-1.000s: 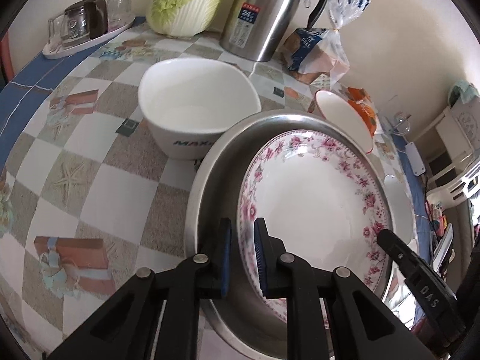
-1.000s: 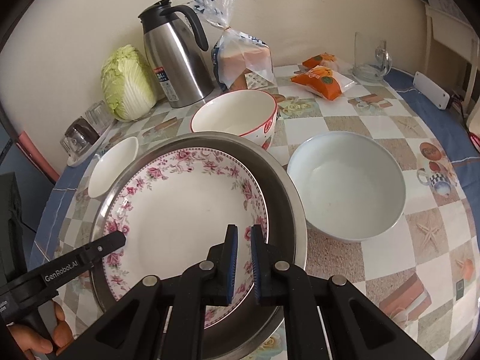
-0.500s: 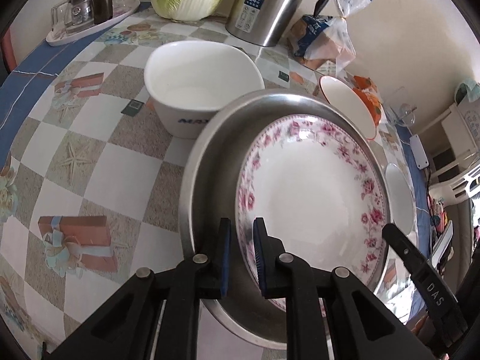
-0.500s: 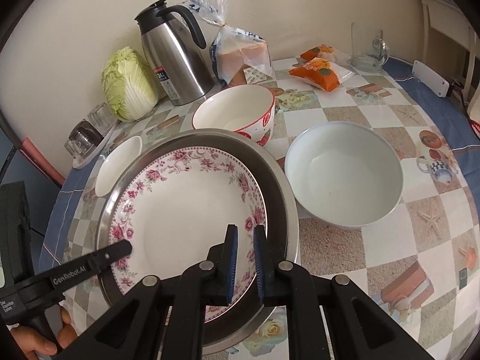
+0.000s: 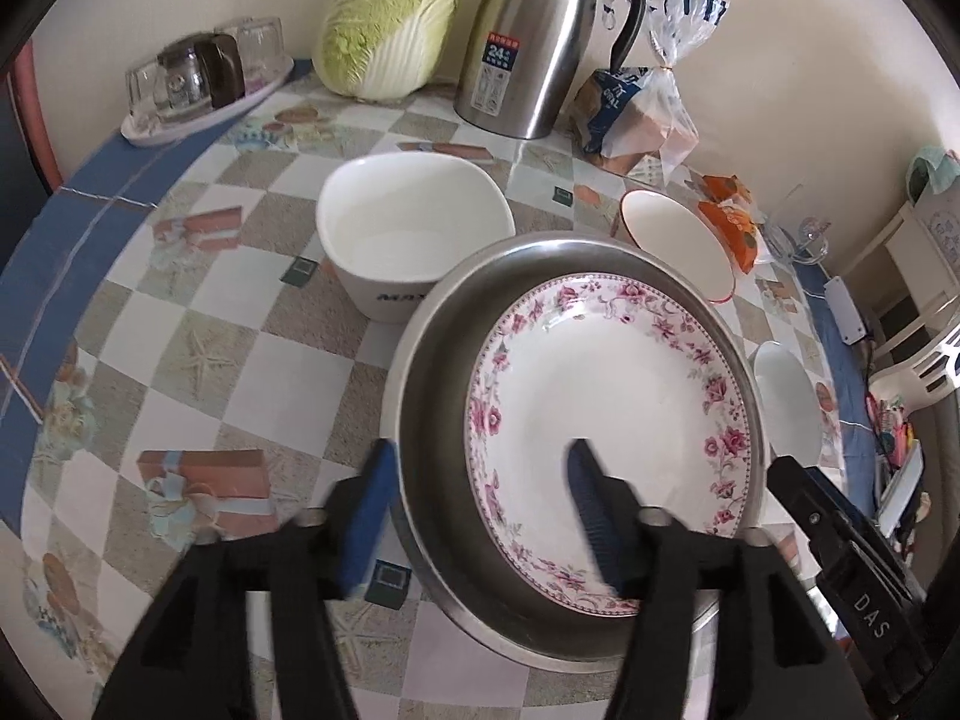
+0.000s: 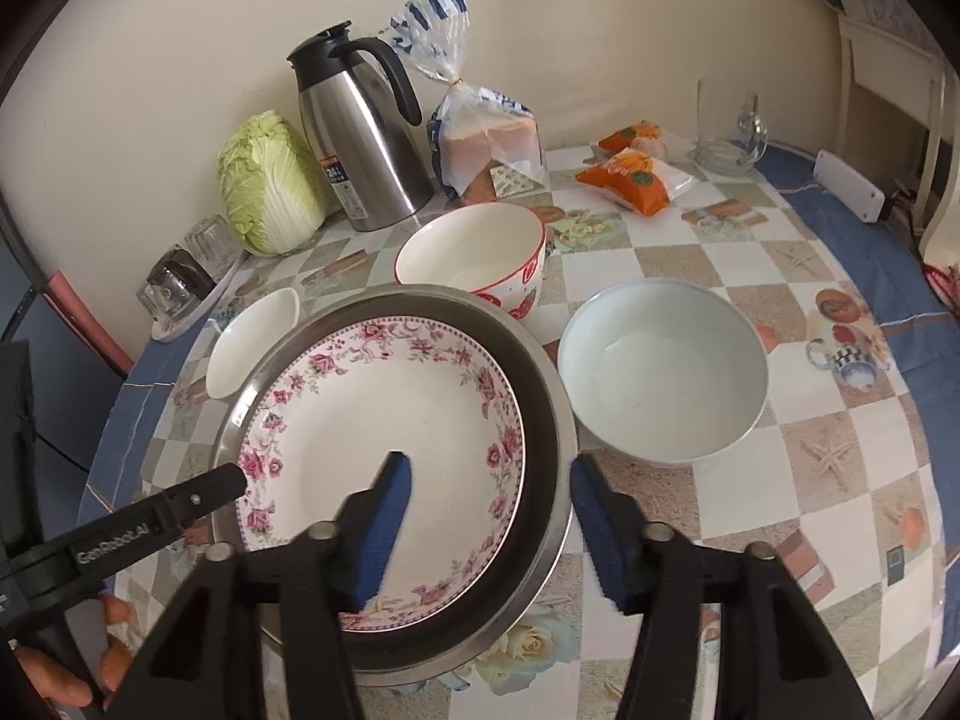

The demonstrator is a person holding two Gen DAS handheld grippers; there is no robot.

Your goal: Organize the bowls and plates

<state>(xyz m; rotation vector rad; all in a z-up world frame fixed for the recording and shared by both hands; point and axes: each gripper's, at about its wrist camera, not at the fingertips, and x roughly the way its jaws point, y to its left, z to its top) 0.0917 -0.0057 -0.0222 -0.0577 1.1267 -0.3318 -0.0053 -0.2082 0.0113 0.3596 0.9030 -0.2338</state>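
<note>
Right gripper (image 6: 489, 516) jaws opening, straddling steel basin (image 6: 549, 396) rim. Floral plate (image 6: 384, 414) sits inside basin. White bowl (image 6: 663, 372) just beside.

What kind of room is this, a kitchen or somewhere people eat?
Most likely a home dining corner or kitchen table: a patterned tablecloth holds bowls and a floral plate, with a steel thermos jug, a napa cabbage and bagged bread against the wall.

cabbage (image 6: 268, 186) | steel jug (image 6: 360, 132) | bread bag (image 6: 486, 141) | orange packets (image 6: 636, 171) | glass mug (image 6: 729, 132)
</note>
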